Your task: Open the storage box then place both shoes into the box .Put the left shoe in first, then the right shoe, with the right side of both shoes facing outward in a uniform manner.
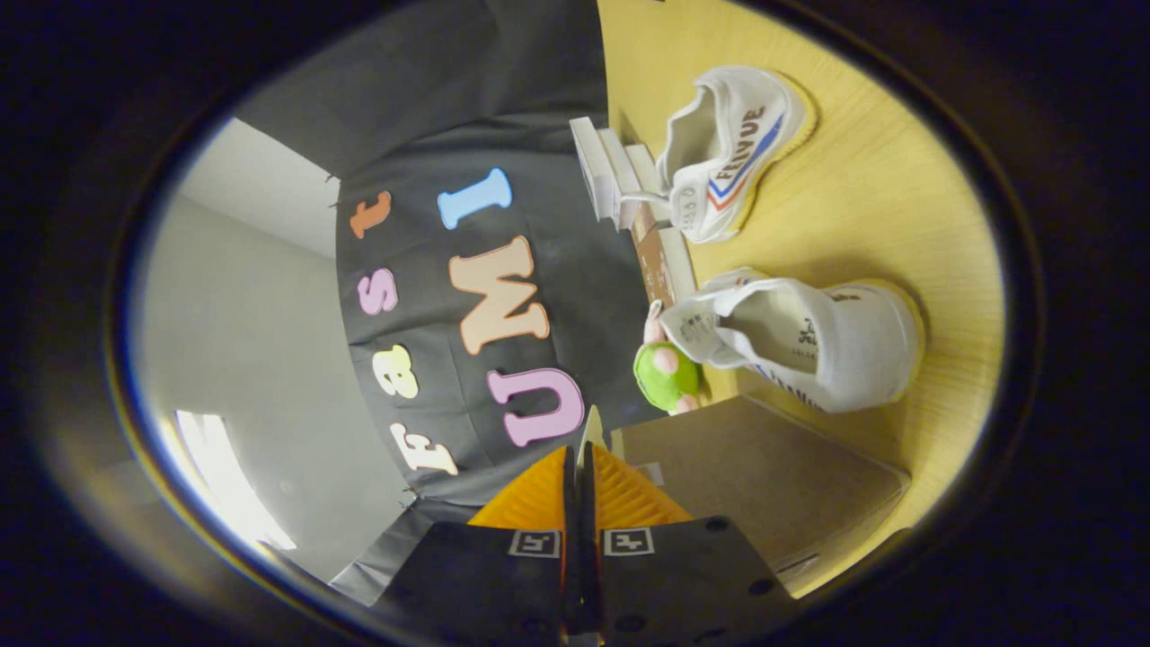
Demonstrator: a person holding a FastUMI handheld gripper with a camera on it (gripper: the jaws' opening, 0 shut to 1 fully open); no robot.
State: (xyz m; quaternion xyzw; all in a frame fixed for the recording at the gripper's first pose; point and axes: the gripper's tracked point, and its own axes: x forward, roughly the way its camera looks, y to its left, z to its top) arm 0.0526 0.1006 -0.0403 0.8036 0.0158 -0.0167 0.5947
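My gripper (580, 456) is shut, its fingers pressed together on a thin pale edge that sticks out just past the tips; this looks like the rim of the brown cardboard storage box lid (764, 472), which spreads out right beside the fingers. Beyond the box, two white canvas shoes rest on the yellow wooden table (898, 180). The nearer shoe (809, 346) lies just past the box with its opening towards me. The farther shoe (737, 148) shows its side with red and blue stripes.
A green and pink plush toy (667, 376) sits between the box and the nearer shoe, against the booth's black cloth wall. Several white boxes or books (611, 171) and a brown one (656, 261) stand along that wall by the farther shoe.
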